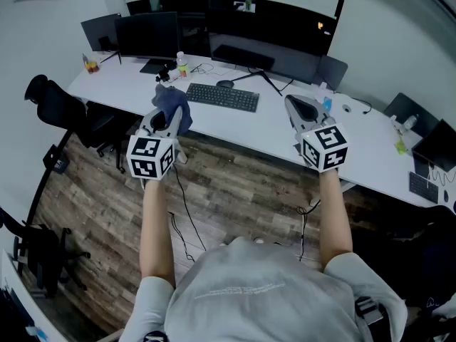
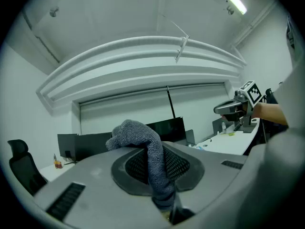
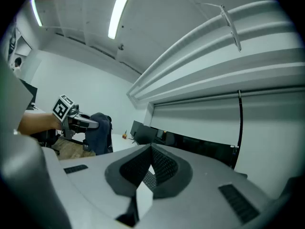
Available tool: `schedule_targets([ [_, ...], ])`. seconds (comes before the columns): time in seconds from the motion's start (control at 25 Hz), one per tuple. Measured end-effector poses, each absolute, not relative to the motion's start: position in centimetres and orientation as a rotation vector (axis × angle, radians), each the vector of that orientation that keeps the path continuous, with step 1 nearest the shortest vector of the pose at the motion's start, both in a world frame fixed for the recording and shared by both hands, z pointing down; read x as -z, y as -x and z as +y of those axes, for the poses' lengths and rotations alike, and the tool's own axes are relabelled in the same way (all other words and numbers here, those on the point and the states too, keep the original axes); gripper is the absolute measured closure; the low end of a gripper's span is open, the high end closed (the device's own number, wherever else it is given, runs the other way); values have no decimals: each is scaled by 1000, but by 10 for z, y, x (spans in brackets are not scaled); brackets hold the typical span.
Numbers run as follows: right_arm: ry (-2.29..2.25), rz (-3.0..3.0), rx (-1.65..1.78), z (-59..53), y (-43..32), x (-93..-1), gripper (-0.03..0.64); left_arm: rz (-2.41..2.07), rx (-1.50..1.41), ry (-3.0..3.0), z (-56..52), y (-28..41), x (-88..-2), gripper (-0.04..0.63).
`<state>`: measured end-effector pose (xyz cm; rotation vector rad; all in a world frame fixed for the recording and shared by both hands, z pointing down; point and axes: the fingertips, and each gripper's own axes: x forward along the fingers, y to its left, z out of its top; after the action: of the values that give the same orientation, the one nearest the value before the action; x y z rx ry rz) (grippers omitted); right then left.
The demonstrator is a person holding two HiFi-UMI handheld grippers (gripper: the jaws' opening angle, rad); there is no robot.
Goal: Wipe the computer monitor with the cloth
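Cloth: grey-blue, nubbly weave, bunched into a thick fold. Left gripper was clenched on it. Long axis ran along the jaws, free end flopping leftward over their tips. It hung above the desk near edge, well short of the monitor. Right gripper jaws were together, empty.

The head view looks steeply down from high up at the long white surface. Each gripper view sits close behind its own jaws, tilted up. The left one sees the right gripper; the right one sees the left gripper.
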<state>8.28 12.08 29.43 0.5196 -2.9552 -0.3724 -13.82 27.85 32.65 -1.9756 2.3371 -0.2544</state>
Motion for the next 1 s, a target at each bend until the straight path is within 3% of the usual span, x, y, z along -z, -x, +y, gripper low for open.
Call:
schedule_targets([
  [0.64,-519,-2949,319,130,-73,-305,616,2354,276,2045,283,168,-358,552],
  [1.0,-525,-2983,237,70,-66,-315,617,2337,308,2121,219,174,-378,552],
])
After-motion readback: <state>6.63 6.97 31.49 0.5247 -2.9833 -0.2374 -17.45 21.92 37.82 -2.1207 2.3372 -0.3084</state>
